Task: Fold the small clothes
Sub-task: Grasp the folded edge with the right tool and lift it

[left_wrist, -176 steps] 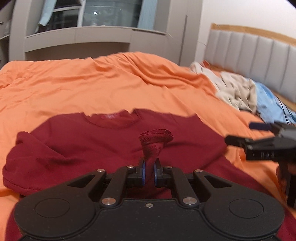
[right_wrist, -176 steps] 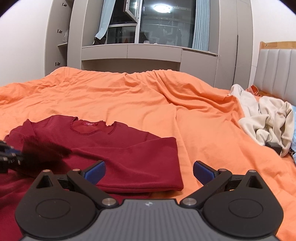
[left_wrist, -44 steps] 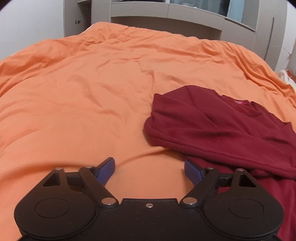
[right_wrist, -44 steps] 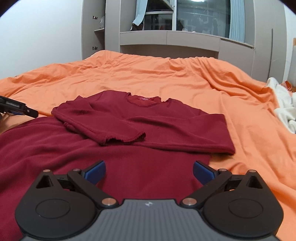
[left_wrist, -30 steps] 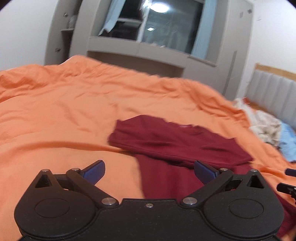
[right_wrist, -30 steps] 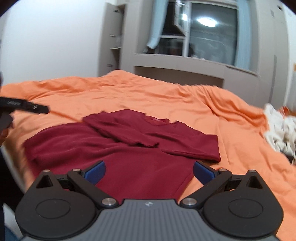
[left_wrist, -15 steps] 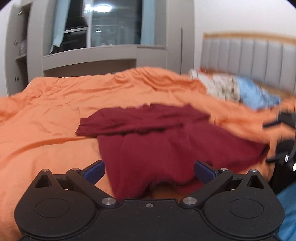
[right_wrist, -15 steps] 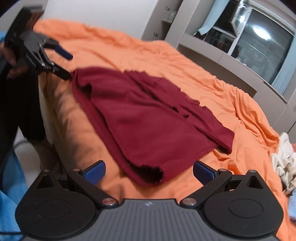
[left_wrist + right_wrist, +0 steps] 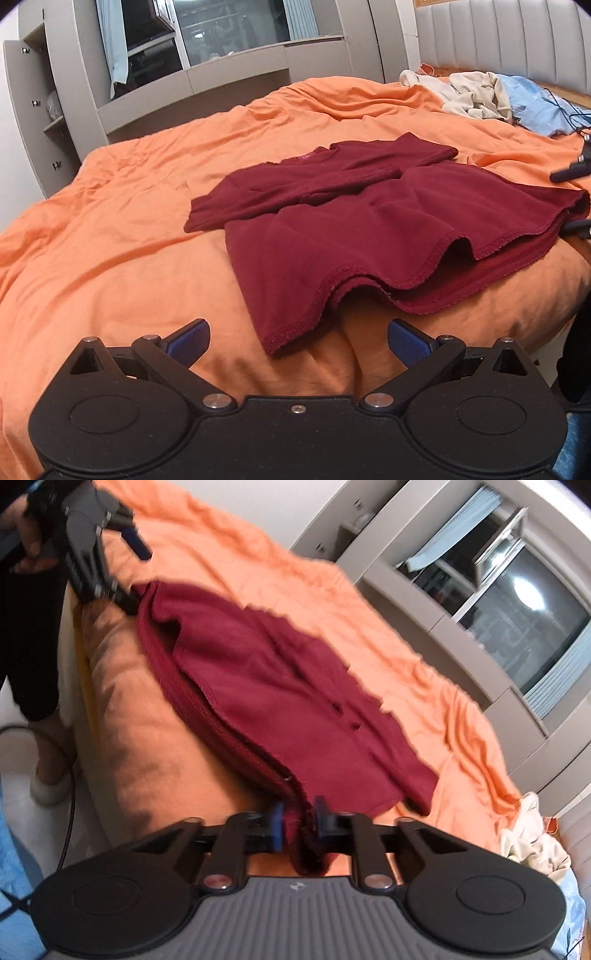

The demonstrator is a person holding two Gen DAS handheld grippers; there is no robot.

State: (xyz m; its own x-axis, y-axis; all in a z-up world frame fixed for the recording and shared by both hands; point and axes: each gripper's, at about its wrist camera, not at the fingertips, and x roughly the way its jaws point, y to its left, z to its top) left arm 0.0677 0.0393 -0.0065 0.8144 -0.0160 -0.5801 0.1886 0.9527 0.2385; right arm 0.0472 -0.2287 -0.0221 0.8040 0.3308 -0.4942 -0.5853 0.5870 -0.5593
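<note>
the dark red shirt (image 9: 369, 225) lies on the orange bedcover (image 9: 110, 240) at the near edge of the bed, its hem hanging slightly over that edge. both sleeves look folded in across the chest, so the first folds seem done; what is left, i'd judge, is bringing the hem up toward the collar and then perhaps halving it once more. the hem is wavy and lifted in places, not flat.

the right gripper (image 9: 298, 823) is clamped on one bottom corner of the shirt, with red cloth bunched between its blue pads. the left gripper (image 9: 298, 338) has its fingers spread wide with nothing between them, hovering just off the other bottom corner near the bed edge.

the left camera shows the whole shirt: the collar far from the edge, the folded sleeves, the rippled hem, plus a pile of pale clothes (image 9: 469, 94) and a blue cloth (image 9: 535, 107) at the far right corner by the headboard. it shows only a dark sliver of the other gripper at its right edge. the right camera alone shows the pinch on the cloth, and the left gripper from outside, held in a hand (image 9: 31, 535) beside the far hem corner. that view is blurred.
</note>
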